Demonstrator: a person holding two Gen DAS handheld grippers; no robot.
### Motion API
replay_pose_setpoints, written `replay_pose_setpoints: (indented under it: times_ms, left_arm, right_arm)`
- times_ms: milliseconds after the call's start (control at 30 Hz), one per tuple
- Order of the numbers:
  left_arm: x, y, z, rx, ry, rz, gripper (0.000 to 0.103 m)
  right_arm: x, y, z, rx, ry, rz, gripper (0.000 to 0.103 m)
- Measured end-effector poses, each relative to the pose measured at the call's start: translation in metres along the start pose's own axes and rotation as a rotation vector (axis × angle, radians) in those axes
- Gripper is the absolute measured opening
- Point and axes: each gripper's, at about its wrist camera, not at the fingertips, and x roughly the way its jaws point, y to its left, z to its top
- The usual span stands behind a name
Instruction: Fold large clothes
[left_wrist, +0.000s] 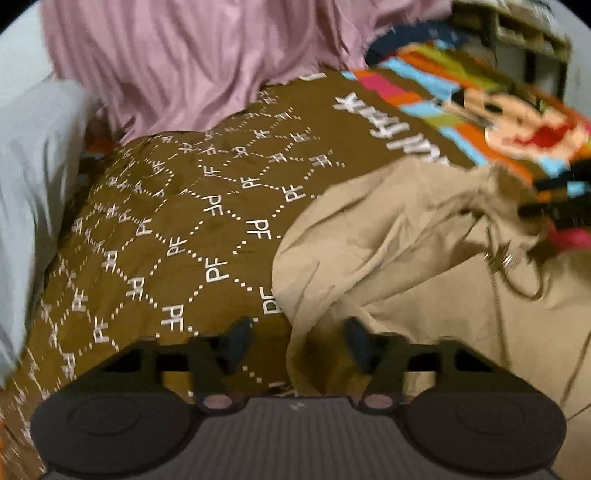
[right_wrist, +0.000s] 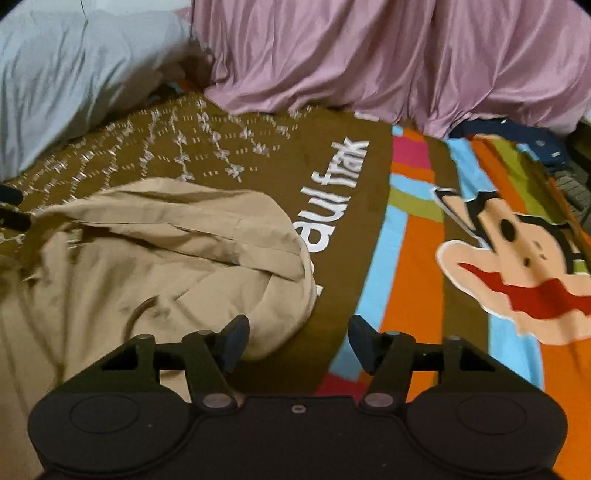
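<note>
A large tan garment (left_wrist: 406, 258) lies crumpled on a brown printed bedspread (left_wrist: 166, 221); a cord with a metal ring (left_wrist: 502, 258) trails over it. My left gripper (left_wrist: 297, 341) hangs over the garment's left edge. Its jaws stand apart, and a fold of the tan cloth sits in the gap without being pinched. In the right wrist view the same garment (right_wrist: 147, 266) fills the lower left. My right gripper (right_wrist: 297, 341) is open at the garment's right edge, with its left finger (right_wrist: 234, 341) over the tan cloth and its right finger (right_wrist: 364, 341) over the bedspread (right_wrist: 351, 221).
A bunched pink cloth (right_wrist: 369, 55) lies along the far side of the bed. A pale blue pillow (right_wrist: 74, 74) sits at the far left. The bedspread's right part shows a bright cartoon face (right_wrist: 517, 266). A dark blue item (right_wrist: 546, 144) and shelving (left_wrist: 517, 29) lie beyond.
</note>
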Motion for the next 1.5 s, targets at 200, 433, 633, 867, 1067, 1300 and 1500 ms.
replay_pose_setpoints:
  times_ms: [200,433,633,867,1067,1300,1500]
  left_arm:
    - [-0.029,0.018,0.000,-0.190,-0.199,0.114,0.002]
    - [-0.093,0.045,-0.061,-0.424,-0.539,0.026,0.001]
    - [-0.093,0.002,-0.124,-0.103,-0.530,0.127,0.002]
    - [-0.049,-0.036,-0.134,0.041,-0.387,0.224,0.001]
    - [-0.011,-0.048,-0.136,0.088,-0.197,0.173,0.001]
    - [-0.005,-0.042,-0.132,0.055,-0.144,0.139,0.002]
    - [-0.010,-0.039,-0.135,0.116,-0.168,0.138,0.002]
  right_arm:
    - [0.016,0.006,0.018,0.044,-0.046,-0.089,0.002]
    - [-0.077,-0.011,0.006,0.256,-0.406,-0.023,0.001]
    - [-0.113,0.009,-0.059,-0.032,-0.471,-0.050,0.002]
    - [-0.073,0.060,-0.116,-0.484,-0.318,-0.272,0.002]
    - [-0.019,0.072,-0.132,-0.597,-0.162,-0.320,0.001]
    - [0.000,0.077,-0.137,-0.657,-0.127,-0.333,0.002]
    - [-0.053,0.056,-0.116,-0.466,-0.166,-0.188,0.035]
